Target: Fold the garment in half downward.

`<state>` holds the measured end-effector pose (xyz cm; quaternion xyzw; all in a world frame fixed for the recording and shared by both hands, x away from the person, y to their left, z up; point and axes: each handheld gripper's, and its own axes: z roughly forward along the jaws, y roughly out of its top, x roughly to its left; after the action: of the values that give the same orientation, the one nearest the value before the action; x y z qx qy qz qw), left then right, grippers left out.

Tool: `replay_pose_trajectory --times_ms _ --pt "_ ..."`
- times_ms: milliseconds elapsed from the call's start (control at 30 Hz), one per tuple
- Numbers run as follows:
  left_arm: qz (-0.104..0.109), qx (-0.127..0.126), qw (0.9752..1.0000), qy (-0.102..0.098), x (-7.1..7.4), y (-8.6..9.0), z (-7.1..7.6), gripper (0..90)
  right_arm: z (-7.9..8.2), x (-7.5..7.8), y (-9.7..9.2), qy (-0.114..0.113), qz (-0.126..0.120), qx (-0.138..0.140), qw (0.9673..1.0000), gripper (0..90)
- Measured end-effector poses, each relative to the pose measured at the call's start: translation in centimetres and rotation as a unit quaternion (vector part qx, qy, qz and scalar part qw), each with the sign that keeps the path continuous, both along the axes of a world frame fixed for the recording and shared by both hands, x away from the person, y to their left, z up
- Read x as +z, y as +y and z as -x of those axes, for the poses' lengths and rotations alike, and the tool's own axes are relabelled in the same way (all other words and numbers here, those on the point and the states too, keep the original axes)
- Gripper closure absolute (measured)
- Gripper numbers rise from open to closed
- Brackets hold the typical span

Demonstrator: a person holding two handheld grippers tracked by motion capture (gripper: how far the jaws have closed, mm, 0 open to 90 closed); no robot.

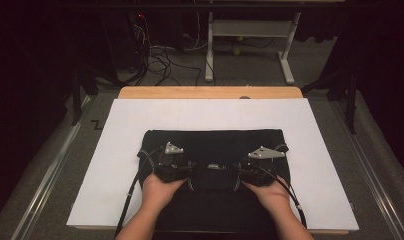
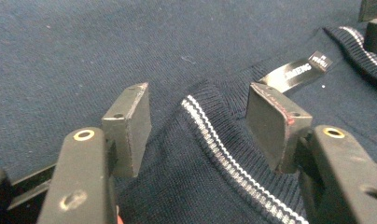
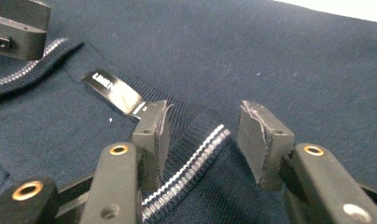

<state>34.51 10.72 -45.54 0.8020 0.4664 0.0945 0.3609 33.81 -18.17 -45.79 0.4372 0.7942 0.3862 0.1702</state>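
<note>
garment (image 1: 215,142): 1 | neck label (image 2: 296,71): 1 | tools: 2 – left (image 1: 192,167), right (image 1: 235,169) | white sheet (image 1: 115,150): 1

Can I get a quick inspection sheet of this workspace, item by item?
Surface: white sheet over a wooden table.
Job's things: dark navy garment lying flat; striped ribbed collar and black label showing.
Clutter: nothing seen.
Grippers: left gripper and right gripper each straddle a collar edge, pads not pressing.
Cables: one trails from each gripper; a tangle on the floor behind.
Surroundings: dark room, white table frame beyond.
</note>
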Motion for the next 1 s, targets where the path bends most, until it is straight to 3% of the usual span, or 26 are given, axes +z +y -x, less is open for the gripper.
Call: replay_pose_trajectory --times_ms 233,600,1000 --pt "-0.014 -0.001 0.9998 0.010 -0.9 -0.6 -0.2 39.7 -0.1 -0.9 0.2 0.008 0.005 -0.004 0.9999 54.8" --pt "-0.018 0.002 0.9998 0.002 -1.3 -1.0 -0.2 48.3 -0.5 -1.2 0.2 0.013 0.014 -0.007 0.9998 59.9" --pt "-0.019 0.000 0.9998 -0.007 -1.2 -0.9 0.0 71.4 -0.2 -1.0 0.3 -0.001 0.030 0.000 0.9995 76.1"
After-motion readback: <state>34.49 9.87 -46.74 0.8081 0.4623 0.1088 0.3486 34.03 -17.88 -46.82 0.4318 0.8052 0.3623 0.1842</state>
